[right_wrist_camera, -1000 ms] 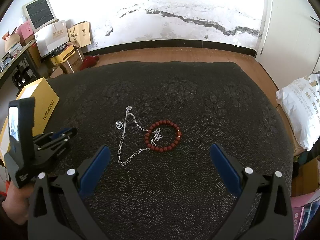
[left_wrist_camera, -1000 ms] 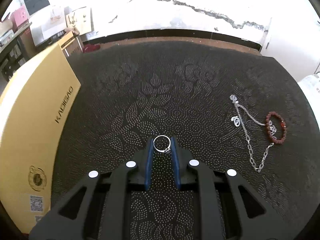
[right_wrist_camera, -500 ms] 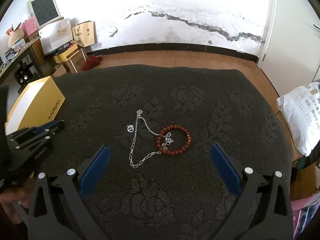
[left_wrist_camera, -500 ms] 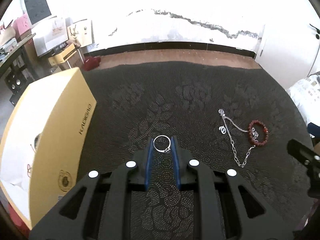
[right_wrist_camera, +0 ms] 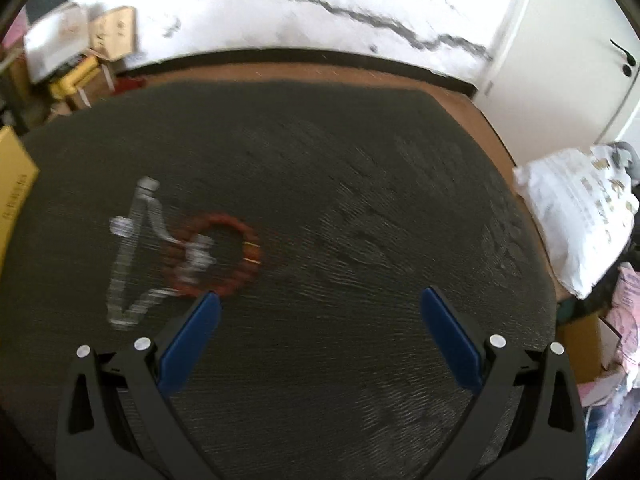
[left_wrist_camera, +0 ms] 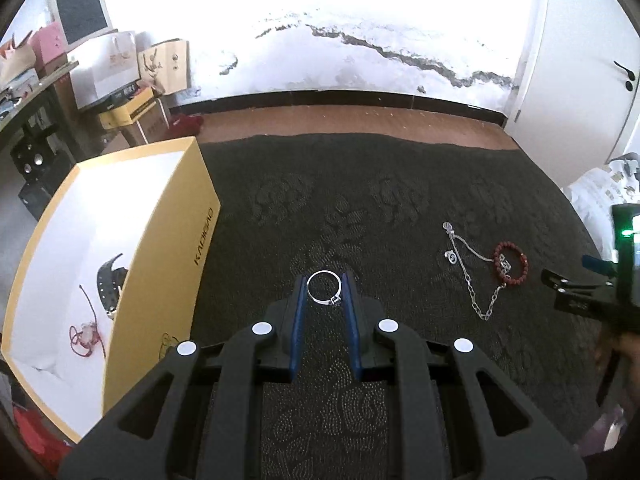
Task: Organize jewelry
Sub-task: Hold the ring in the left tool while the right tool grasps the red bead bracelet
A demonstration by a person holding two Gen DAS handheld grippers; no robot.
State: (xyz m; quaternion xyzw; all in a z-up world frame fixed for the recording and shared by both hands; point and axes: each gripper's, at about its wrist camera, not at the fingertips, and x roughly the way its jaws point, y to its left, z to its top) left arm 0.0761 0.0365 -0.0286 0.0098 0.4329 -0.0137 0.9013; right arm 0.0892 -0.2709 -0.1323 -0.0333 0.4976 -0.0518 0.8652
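Note:
My left gripper is shut on a silver ring and holds it above the dark patterned cloth. A yellow box with a white inside stands open to its left; a red cord piece and a dark strap lie in it. A silver chain and a red bead bracelet lie on the cloth to the right. My right gripper is open and empty, with the blurred bracelet and chain just beyond its left finger.
The right gripper's body shows at the right edge of the left wrist view. A white bag lies off the cloth's right side. Boxes and a monitor stand at the back left by the wall.
My left gripper has risen and drawn back with the ring, bringing the box's inside into view. My right gripper has moved down and closer to the bracelet and chain.

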